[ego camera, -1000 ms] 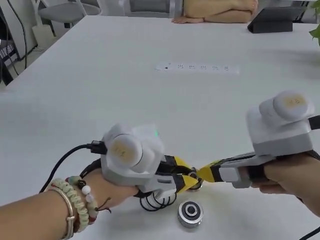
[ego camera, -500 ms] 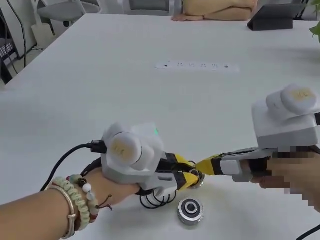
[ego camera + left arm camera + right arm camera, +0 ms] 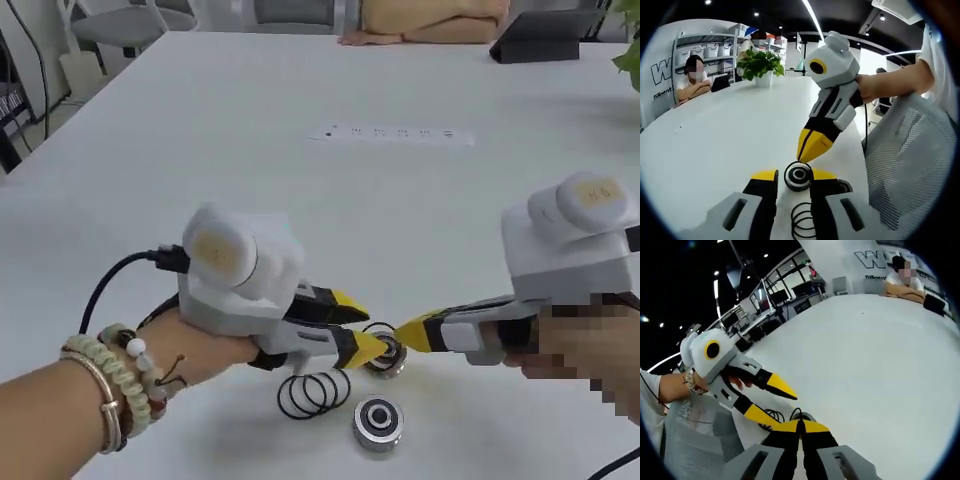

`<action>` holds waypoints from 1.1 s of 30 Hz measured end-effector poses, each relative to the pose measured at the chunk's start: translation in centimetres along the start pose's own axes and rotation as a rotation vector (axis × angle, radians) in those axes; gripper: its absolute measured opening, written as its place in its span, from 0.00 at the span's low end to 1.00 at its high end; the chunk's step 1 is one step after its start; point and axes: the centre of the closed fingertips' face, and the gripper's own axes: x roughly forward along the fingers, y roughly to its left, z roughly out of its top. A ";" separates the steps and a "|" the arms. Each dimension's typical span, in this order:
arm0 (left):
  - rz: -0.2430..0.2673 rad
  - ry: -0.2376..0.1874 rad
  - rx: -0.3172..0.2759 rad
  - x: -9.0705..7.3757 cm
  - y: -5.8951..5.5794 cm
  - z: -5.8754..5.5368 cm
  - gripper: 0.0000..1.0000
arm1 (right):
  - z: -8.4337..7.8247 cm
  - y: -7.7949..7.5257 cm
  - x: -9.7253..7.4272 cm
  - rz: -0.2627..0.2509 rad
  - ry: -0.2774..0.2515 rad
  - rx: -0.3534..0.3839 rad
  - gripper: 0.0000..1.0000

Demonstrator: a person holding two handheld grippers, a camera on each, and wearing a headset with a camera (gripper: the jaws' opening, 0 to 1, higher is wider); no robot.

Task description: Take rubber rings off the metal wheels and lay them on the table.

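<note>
Two tongs tip to tip, low centre of the head view. Left tongs (image 3: 793, 175) with jaws apart, straddling a wheel (image 3: 798, 176) at bottom centre of the left gripper view; cannot tell whether pressing on it. Right tongs (image 3: 800, 424) with jaws together, point at that wheel's rim beside a thin black loop (image 3: 378, 329); cannot tell whether pinching it. Just below left of the wheel in the head view, loose rings (image 3: 312, 393), flat and overlapping on the table (image 3: 250, 170). Lower right of those, a second wheel (image 3: 378, 421), lying flat, apart from both tongs.

Beyond, broad plain white table, with a white power strip (image 3: 388, 134) upper centre and a dark slab (image 3: 545, 40) at the top right edge. At the far end, folded arms (image 3: 440, 22) of a person, cut off by the frame. In the left gripper view, potted plant (image 3: 759, 62) upper left, shelves (image 3: 705, 50) of boxes behind, dark ceiling with spot lights, grey mesh chair (image 3: 910, 160) at right.

Half hidden in the right gripper view: the wheel, behind the closed tips. Rubber on the second wheel: too small to tell. Wall lettering (image 3: 875, 257) legible as a large "W", the rest blurred.
</note>
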 end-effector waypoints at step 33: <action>0.080 0.011 0.075 -14.0 -1.1 2.0 0.55 | 1.3 1.8 0.0 0.047 -0.036 -0.037 0.00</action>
